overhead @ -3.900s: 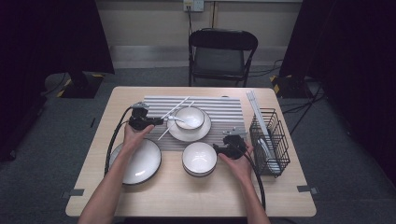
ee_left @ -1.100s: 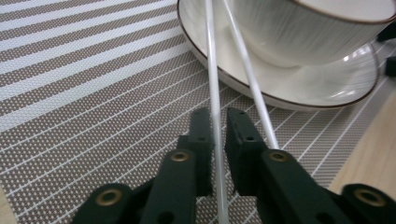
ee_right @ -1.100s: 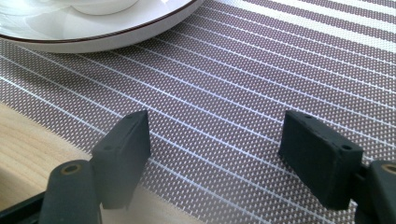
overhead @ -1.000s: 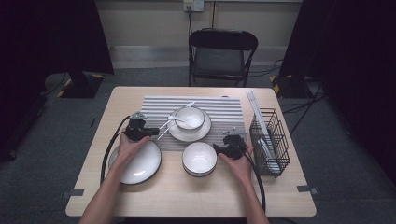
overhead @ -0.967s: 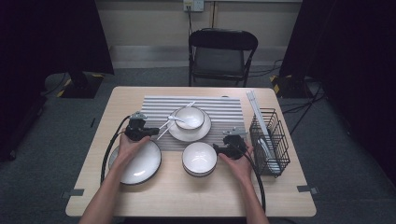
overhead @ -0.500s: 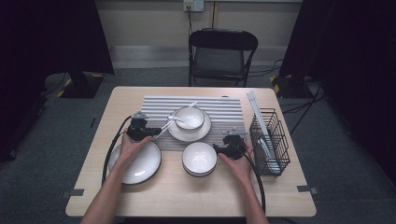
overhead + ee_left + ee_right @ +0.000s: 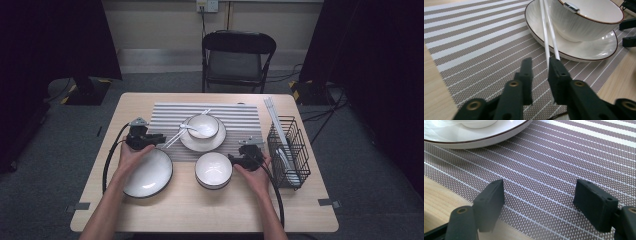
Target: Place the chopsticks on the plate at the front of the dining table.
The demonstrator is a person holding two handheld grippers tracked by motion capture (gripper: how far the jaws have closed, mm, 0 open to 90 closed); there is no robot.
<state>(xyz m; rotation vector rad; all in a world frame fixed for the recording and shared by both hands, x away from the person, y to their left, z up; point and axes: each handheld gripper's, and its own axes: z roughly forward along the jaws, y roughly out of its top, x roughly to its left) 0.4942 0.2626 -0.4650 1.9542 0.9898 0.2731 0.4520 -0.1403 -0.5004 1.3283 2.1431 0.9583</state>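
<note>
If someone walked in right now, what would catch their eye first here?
Probably the white chopsticks, leaning on the plate under a bowl on the striped mat; the left gripper has just opened its jaws beside them. At the table's right edge stands a black wire rack.

wooden table (image 7: pixel 210 210): striped placemat (image 7: pixel 240 112), plate (image 7: pixel 148 174), stacked bowls (image 7: pixel 213 170), wire rack (image 7: pixel 288 150)

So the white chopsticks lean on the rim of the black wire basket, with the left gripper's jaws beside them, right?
Not quite. The white chopsticks lean on the rim of the white brown-edged plate under the white bowl, not the black wire basket. The left gripper, jaws just opening, is beside them; see the left gripper view.
</note>
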